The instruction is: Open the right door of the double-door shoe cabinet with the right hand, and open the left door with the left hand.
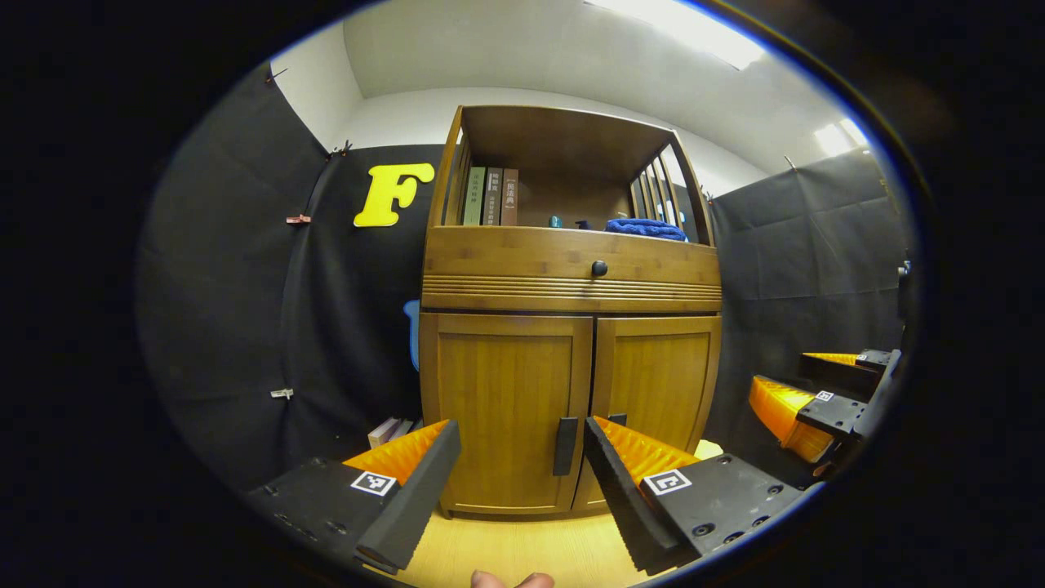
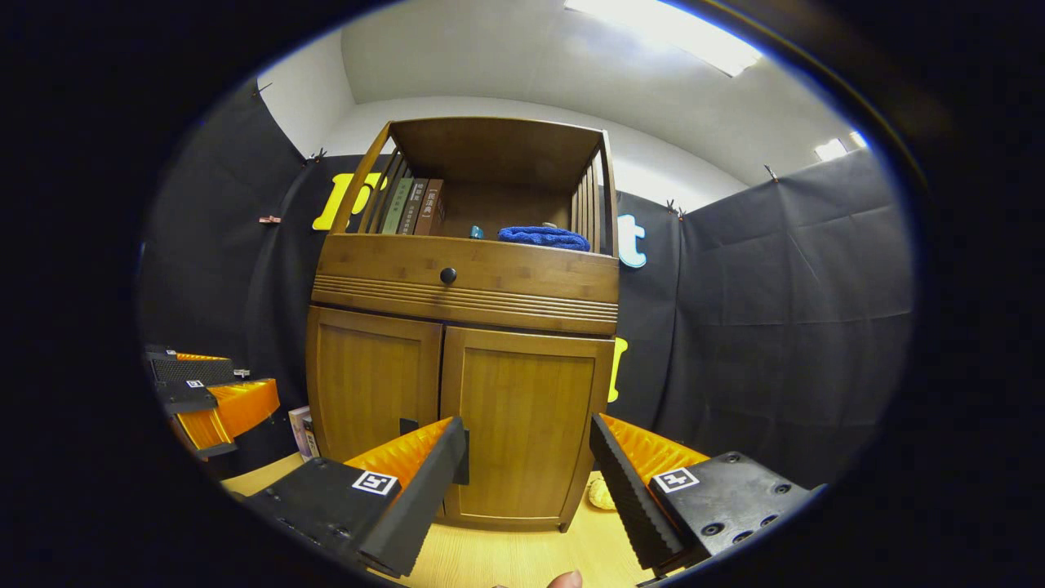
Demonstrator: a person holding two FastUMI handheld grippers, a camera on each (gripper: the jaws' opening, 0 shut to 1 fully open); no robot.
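the shoe cabinet (image 1: 571,359) stands on a pale wood floor (image 1: 522,551) against the black cloth wall, both doors shut; the doors are rigid hinged panels, likely light; grasp the dark vertical handles (image 1: 565,446) beside the centre seam; left claw (image 1: 522,490) and right claw (image 2: 526,482) are spread, empty, well apart from the doors.

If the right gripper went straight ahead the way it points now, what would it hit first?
Most likely the closed right door of the shoe cabinet, right of its dark handle. The open right gripper frames that panel with nothing visible between; the gap is hard to judge.
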